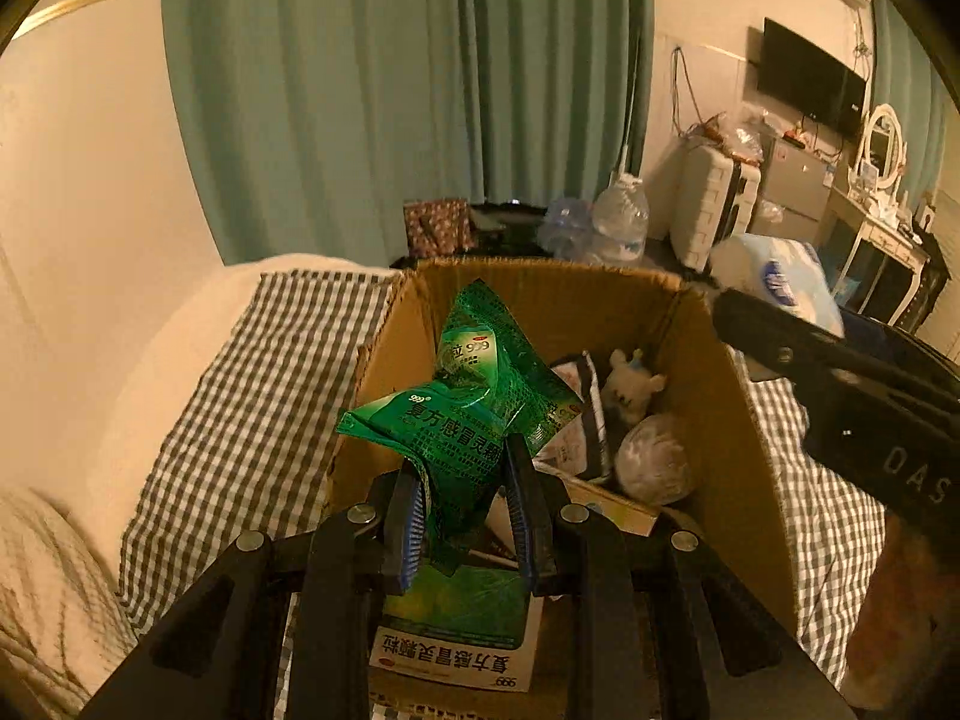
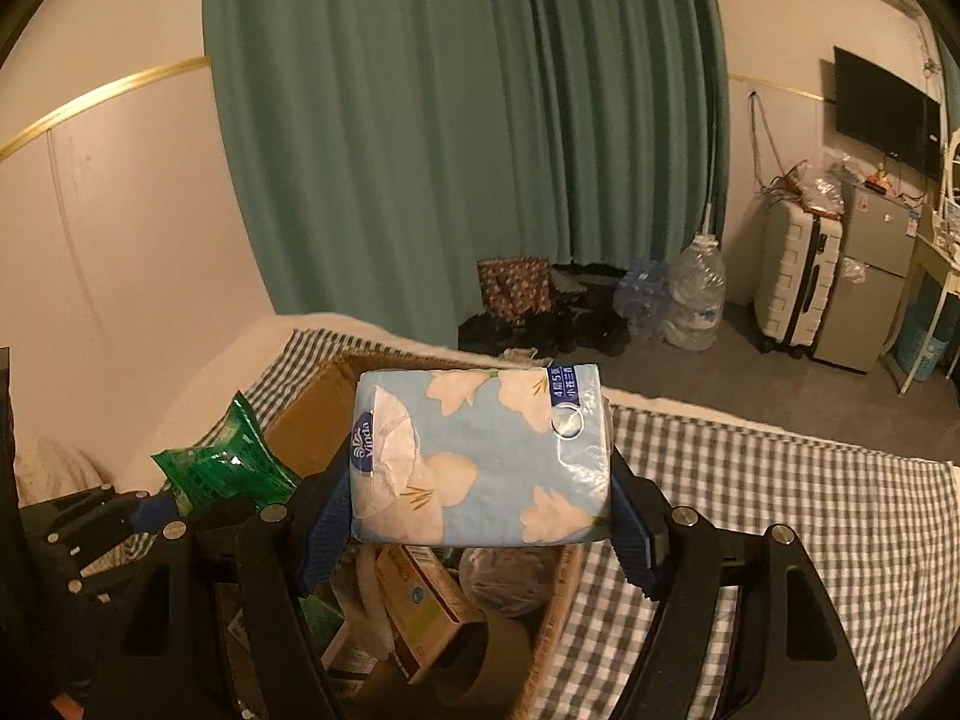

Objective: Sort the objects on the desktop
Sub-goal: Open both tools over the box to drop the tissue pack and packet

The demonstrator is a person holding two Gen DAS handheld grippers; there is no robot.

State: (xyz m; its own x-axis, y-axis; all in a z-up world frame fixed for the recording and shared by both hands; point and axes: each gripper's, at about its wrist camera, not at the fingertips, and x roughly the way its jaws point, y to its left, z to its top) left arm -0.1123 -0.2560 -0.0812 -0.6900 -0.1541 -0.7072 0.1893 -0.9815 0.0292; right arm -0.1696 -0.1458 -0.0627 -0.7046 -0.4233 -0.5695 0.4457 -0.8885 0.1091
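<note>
Left hand-held gripper: clamped on a strip of green medicine sachets, blue pads pinching the crumpled lower end, the rest fanning up and forward.
Sachets' place: held up over the open cardboard box, above its near-left part, not yet resting on anything inside.
Right hand-held gripper: closed across a blue floral Vinda tissue pack, one pad on each short end, pack level and lengthwise between the fingers.
Tissue pack's place: hanging above the box mouth, clear of the contents below.
Box: sitting on the bed's grey-and-white checked sheet, flaps up, already partly filled.
Inside, left view: small plush toy against the far corner, a pale wrapped ball just beside it, a white-and-green medicine carton at the near edge.
Inside, right view: a slim carton leaning among the clutter, a roll of brown tape low at the front.
Step in hand: drop-off, by the look of it, both loads poised over the box at once.
Next move calls for: lowering each load past the rim, then easing the fingers apart, one side at a time to keep the two tools from bumping.
Watch for: limp sachets snagging on a pad or draping over the box wall; tissue pack landing on the plush and tipping.
</note>
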